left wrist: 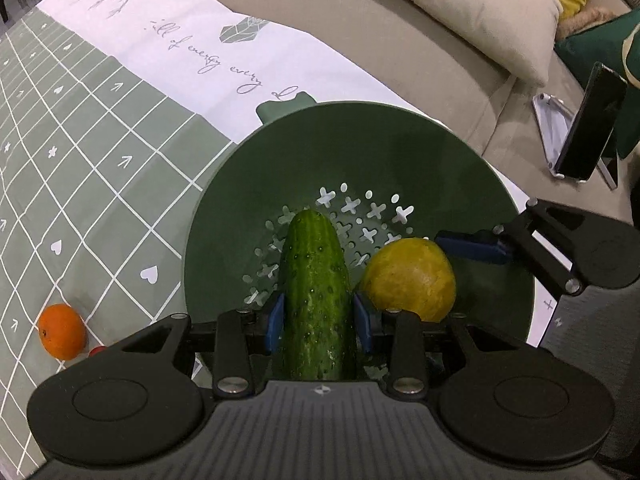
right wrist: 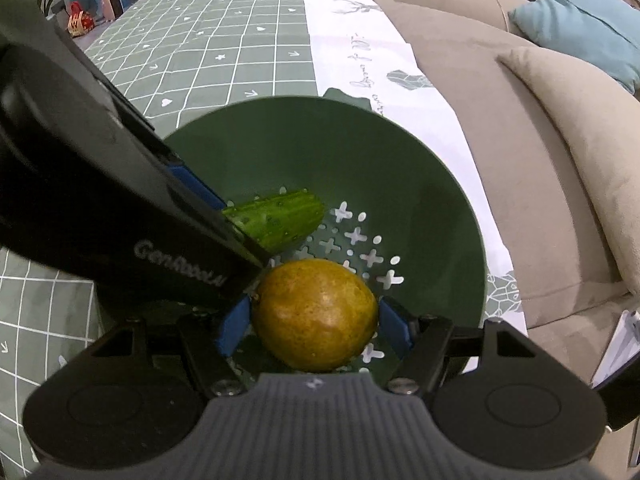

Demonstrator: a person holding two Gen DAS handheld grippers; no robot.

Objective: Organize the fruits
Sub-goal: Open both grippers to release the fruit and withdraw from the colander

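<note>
A green colander bowl (left wrist: 248, 184) with cross-shaped holes sits on the table; it also shows in the right wrist view (right wrist: 420, 184). My left gripper (left wrist: 319, 322) is shut on a green cucumber (left wrist: 316, 292) and holds it over the bowl's inside; the cucumber's tip shows in the right wrist view (right wrist: 280, 218). My right gripper (right wrist: 314, 326) is shut on a yellow lemon (right wrist: 316, 314), low inside the bowl. The lemon (left wrist: 408, 278) lies right of the cucumber. An orange (left wrist: 62, 332) lies on the cloth left of the bowl.
A green grid tablecloth (left wrist: 80, 160) with a white printed band (left wrist: 180, 40) covers the table. A beige sofa with cushions (right wrist: 560, 160) runs along the far side. A phone on a stand (left wrist: 588, 124) is at the right. Small items (right wrist: 80, 20) stand at the table's far end.
</note>
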